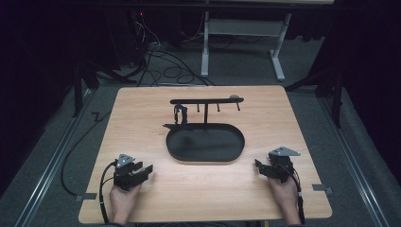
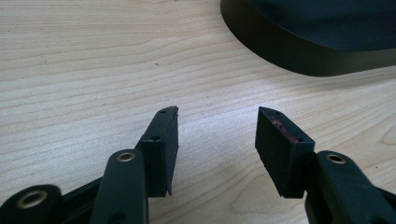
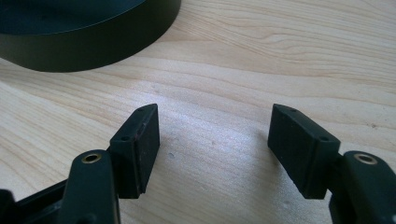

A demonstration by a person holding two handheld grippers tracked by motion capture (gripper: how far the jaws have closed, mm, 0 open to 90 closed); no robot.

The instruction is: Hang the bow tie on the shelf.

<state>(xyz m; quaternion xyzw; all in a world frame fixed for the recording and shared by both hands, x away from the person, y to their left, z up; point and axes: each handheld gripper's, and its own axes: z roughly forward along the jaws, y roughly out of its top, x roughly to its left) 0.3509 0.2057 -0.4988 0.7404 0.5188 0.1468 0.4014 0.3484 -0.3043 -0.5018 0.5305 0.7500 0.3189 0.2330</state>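
The left gripper (image 1: 147, 169) and right gripper (image 1: 259, 164) are resting on the wooden table (image 1: 142, 109) at its near edge — each with jaws spread, nothing between them. The black oval tray (image 1: 205, 143) is sitting mid-table between them, apart from both — its hook stand (image 1: 206, 100) is rising behind.

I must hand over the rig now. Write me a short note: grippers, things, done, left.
Left gripper: open, empty, low over the table near its front left.
Right gripper: open, empty, front right.
Black oval tray: centre of the table, between the grippers, looks empty.
Black hook stand: behind the tray; one small dark item hangs near its left end.
Done: nothing gripped.
Left: apparently the whole job.
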